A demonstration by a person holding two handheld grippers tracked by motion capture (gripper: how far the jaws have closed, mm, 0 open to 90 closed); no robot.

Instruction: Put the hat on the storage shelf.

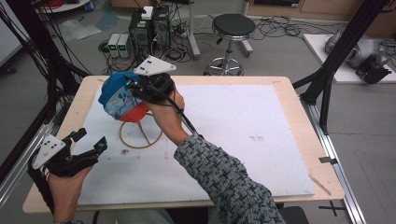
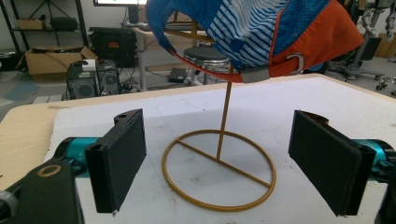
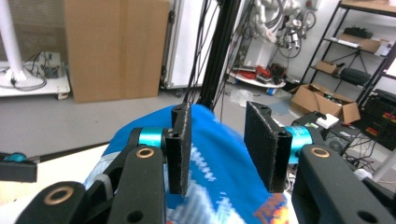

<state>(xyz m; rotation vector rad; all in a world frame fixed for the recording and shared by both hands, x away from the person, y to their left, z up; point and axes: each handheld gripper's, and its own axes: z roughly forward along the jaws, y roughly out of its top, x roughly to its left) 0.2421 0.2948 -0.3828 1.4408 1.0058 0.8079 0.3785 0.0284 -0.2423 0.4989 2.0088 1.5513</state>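
Note:
A blue, white-striped and orange cap (image 1: 113, 99) sits on top of a gold wire stand (image 1: 140, 145) on the left half of the white mat. My right gripper (image 1: 130, 87) is over the cap's crown; in its own view the right gripper (image 3: 217, 112) is open, with the blue cap (image 3: 219, 172) showing below and between the jaws. My left gripper (image 1: 93, 139) is near the front left corner, open and holding nothing. In the left gripper view, the left gripper (image 2: 219, 140) frames the stand's ring (image 2: 219, 205), which lies farther off under the cap (image 2: 261, 28).
The white mat (image 1: 243, 130) covers most of the wooden table (image 1: 285, 81). Black frame posts (image 1: 345, 42) rise at both sides. Behind the table stand a black stool (image 1: 232, 25) and computer towers (image 1: 149, 28) among floor cables.

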